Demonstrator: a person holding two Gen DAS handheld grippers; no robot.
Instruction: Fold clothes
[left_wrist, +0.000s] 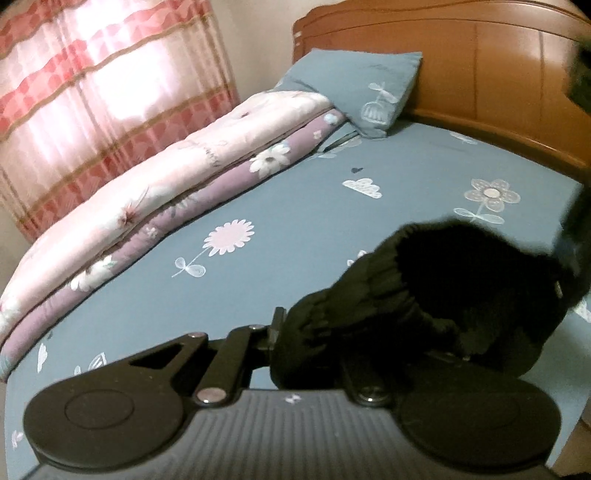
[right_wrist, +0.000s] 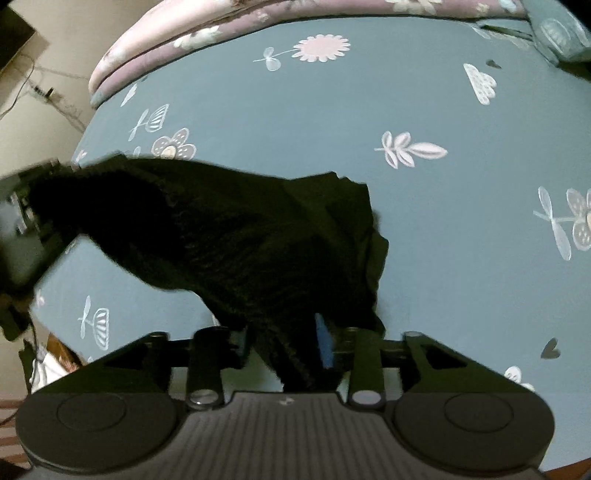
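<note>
A black garment (left_wrist: 443, 280) with a gathered elastic band hangs above the blue flowered bed sheet (left_wrist: 295, 192). My left gripper (left_wrist: 314, 332) is shut on one bunched end of it, and the cloth hides the fingertips. In the right wrist view the garment (right_wrist: 221, 229) stretches from the left gripper (right_wrist: 22, 210) at the left edge down to my right gripper (right_wrist: 282, 343). The right jaws stand apart with a strip of the cloth loose between them. The blue pad (right_wrist: 323, 339) is bare and does not press on the cloth.
Folded pink and purple quilts (left_wrist: 147, 199) lie along the bed's far side. A blue pillow (left_wrist: 362, 85) leans on the wooden headboard (left_wrist: 498, 74). A pink striped curtain (left_wrist: 92, 92) hangs behind. Cables and a power strip (right_wrist: 44, 92) lie on the floor beside the bed.
</note>
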